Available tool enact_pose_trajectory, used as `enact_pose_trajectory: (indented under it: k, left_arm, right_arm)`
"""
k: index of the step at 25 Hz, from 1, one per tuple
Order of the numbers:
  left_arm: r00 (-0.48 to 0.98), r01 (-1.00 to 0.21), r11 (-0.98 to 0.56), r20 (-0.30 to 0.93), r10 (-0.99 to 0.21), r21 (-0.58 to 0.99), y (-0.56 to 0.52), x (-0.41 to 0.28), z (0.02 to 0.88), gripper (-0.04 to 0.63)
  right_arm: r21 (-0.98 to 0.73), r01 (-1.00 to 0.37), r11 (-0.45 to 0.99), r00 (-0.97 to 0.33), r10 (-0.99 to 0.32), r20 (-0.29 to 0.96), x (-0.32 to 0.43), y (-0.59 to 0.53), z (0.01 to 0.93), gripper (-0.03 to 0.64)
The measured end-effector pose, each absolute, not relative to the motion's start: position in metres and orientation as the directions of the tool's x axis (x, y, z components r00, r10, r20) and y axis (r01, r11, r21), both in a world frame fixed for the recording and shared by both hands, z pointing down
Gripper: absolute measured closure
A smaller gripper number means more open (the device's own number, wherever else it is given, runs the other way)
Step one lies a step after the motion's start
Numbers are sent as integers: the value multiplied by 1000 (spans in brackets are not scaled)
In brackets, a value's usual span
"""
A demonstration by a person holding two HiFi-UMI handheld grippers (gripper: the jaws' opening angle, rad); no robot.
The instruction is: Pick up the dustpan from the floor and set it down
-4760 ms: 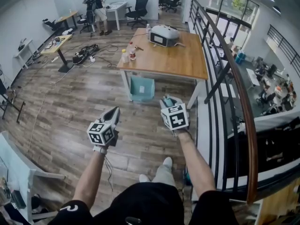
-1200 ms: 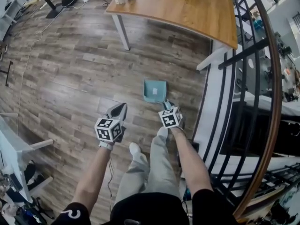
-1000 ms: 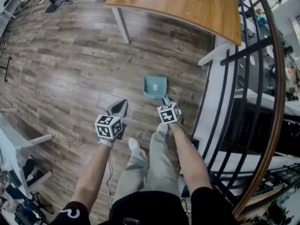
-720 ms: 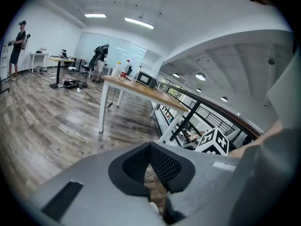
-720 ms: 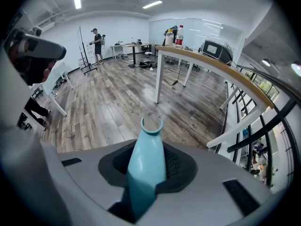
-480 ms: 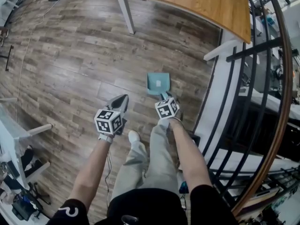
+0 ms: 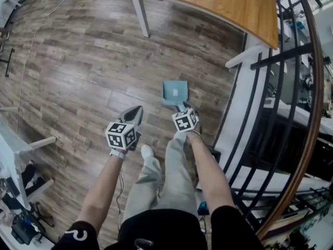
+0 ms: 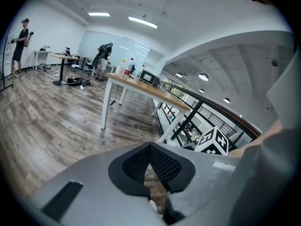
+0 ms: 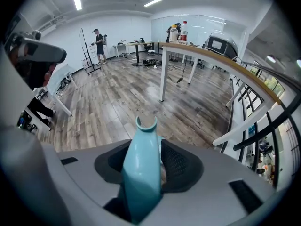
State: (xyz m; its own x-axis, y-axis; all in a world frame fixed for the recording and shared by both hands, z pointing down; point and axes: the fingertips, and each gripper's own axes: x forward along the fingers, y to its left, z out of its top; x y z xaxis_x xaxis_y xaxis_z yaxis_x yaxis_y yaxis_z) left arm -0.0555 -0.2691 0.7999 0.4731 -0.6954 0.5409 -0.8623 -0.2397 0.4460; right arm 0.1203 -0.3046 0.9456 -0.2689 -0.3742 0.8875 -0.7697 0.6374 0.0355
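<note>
The teal dustpan (image 7: 175, 91) lies flat on the wood floor, pan away from me and handle toward me. My right gripper (image 7: 182, 110) points steeply down over that handle. In the right gripper view the teal handle (image 9: 140, 173) stands up between the jaws of my right gripper (image 9: 149, 150). Those jaws are opening, and dark pad shows on both sides of the handle. My left gripper (image 7: 136, 112) hovers to the left of the dustpan, well apart from it. Seen in its own view, the left gripper (image 8: 150, 146) has its tips together and nothing between them.
A wooden table (image 7: 223, 7) on white legs (image 7: 141, 14) stands beyond the dustpan. A black railing (image 7: 244, 82) runs along the right. My own legs and a white shoe (image 7: 147, 151) are just below the grippers. People stand far off (image 9: 99, 42) by desks.
The dustpan came down with the right gripper and now rests on the floor. Both grippers sank a little, and the right jaws have spread around the handle.
</note>
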Motion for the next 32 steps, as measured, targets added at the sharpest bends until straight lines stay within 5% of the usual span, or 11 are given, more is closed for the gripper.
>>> enact_pose_trajectory:
  k: [21,32]
  left_arm:
    - [500,-851,-308,479,-721,425,-243,-58,727,600]
    - [517,-845,-388,381,-766,368,-229,-75,625,600]
  right_arm:
    - [25,-855,518,-310,-549,776,137,-288,810,456]
    - [41,-884,466,-329,-682,653,126,-272,679,550]
